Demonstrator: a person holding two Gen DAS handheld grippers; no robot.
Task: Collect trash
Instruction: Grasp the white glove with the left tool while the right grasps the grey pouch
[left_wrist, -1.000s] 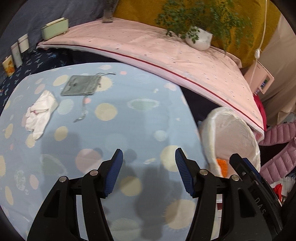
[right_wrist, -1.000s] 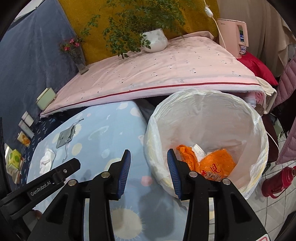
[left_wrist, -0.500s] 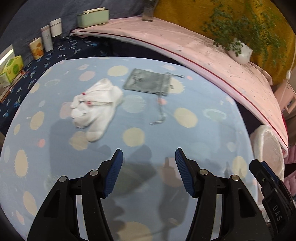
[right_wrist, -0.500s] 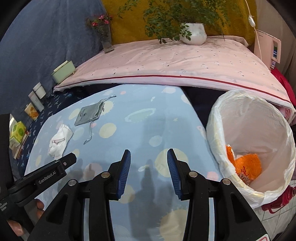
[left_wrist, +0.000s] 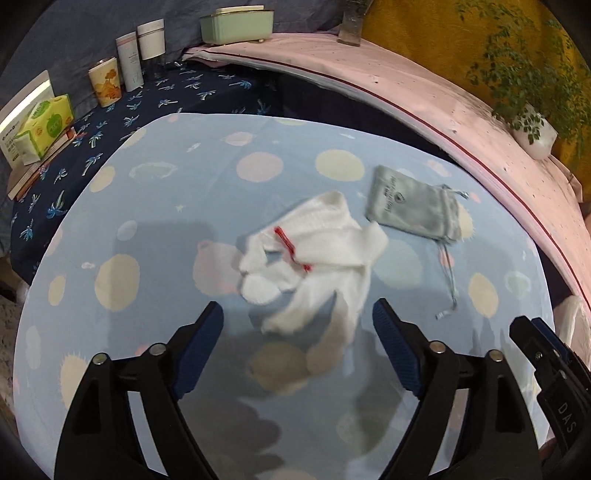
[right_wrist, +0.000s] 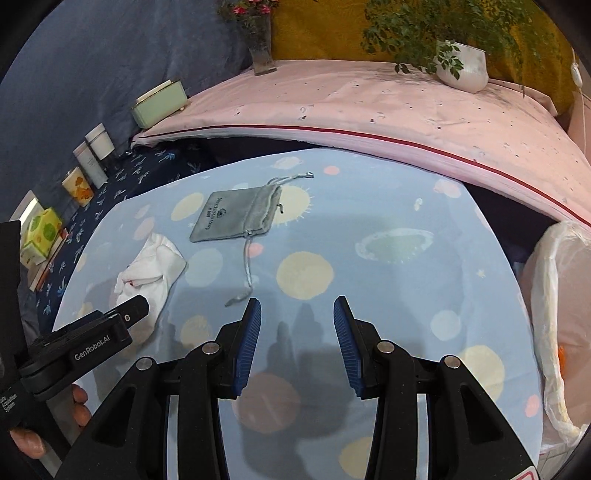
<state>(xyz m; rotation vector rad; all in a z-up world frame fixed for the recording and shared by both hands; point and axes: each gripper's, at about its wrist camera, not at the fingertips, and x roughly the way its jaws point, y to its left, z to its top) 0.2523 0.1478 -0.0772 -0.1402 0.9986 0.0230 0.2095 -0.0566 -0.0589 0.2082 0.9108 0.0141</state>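
The left gripper (left_wrist: 297, 326) hangs over the blue spotted tablecloth (left_wrist: 147, 295) with its jaws spread wide; they have just been opening, and nothing sits between the pads. Just above them, at the centre of the left wrist view, lies the crumpled white cloth (left_wrist: 314, 254) with a red thread across it. Its long axis runs on a slant from the upper middle of the frame down toward the gap between the jaws, and its lowest tail lies just above the pad tips, slightly left of centre.

The right gripper (right_wrist: 297, 347) holds its jaws about half open and empty. In its view the cloth (right_wrist: 151, 273) lies off at the left edge, partly behind the left tool, so the left hand is plainly the nearer one. The grey drawstring pouch (right_wrist: 236, 214) lies above the right jaws, and its cord trails down to end just beside the left pad (a likely pick for that hand). The lined bin (right_wrist: 554, 332) stands at the right edge of the frame, beyond the table.
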